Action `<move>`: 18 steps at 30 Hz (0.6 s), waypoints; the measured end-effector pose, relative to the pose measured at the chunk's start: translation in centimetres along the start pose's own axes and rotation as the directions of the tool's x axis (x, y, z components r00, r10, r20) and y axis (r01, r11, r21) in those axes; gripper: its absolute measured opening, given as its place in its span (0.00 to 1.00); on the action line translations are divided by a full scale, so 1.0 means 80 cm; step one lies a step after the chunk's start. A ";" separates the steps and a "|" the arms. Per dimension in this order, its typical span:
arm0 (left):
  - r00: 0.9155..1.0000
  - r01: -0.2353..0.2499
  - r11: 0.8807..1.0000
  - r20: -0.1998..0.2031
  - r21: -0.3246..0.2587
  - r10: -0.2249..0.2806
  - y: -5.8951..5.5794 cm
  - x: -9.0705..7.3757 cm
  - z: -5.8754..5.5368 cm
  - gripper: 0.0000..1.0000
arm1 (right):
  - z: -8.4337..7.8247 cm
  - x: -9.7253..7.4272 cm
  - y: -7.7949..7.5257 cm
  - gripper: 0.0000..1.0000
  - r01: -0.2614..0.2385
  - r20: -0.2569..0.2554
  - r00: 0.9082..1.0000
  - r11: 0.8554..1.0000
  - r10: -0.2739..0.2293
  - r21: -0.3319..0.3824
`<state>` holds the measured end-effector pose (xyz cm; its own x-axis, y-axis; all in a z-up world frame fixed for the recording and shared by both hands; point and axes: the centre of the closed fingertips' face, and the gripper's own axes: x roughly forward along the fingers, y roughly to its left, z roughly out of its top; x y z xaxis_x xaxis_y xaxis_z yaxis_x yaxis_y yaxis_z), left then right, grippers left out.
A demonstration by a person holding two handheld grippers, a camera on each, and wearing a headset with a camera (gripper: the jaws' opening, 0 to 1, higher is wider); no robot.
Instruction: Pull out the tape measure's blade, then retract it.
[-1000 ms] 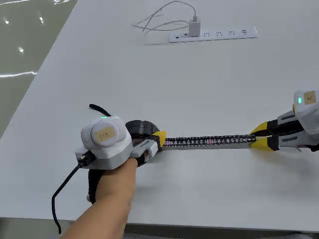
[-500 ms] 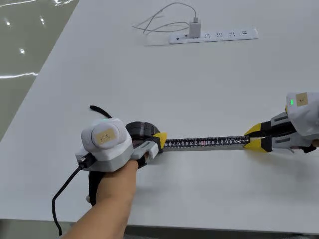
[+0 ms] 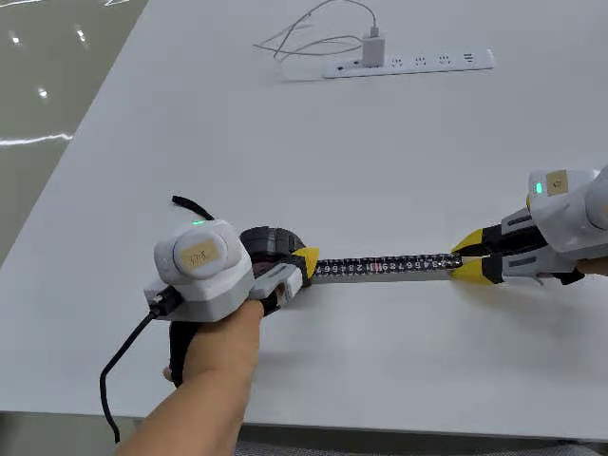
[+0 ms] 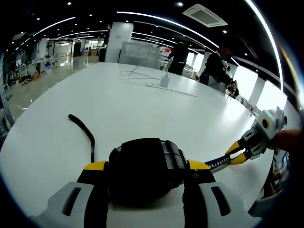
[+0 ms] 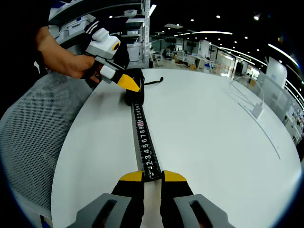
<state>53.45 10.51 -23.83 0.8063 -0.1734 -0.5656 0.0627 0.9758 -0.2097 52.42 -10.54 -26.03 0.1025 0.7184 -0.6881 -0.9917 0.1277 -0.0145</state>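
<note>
The blade (image 3: 385, 267) stretches left to right across the bench (image 3: 380, 142); left tongs (image 4: 147, 166) clamp the half-hidden tape measure case (image 3: 271, 244), right tongs (image 3: 466, 257) pinch the blade tip.

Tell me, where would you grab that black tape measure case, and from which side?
I'd say around its body, one jaw on each side, coming from the person's edge of the table, as the left gripper does. The case lies flat and its blade leaves sideways toward the right gripper, so this keeps the mouth clear.
</note>
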 end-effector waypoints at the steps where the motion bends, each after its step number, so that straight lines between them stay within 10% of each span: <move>1: 1.000 -0.001 1.000 0.000 0.001 0.001 0.000 0.000 0.000 0.58 | 0.001 0.001 0.000 0.08 -0.001 0.001 1.000 1.000 0.001 -0.001; 18: 1.000 0.000 1.000 -0.001 0.002 0.000 0.000 0.000 0.000 0.58 | 0.024 0.028 0.006 0.08 -0.023 0.023 0.999 1.000 0.024 -0.014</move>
<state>53.47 10.52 -23.84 0.8057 -0.1734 -0.5664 0.0637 0.9760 -0.2082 52.35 -7.58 -26.16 0.0809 0.7365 -0.6716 -0.9948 0.1014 -0.0086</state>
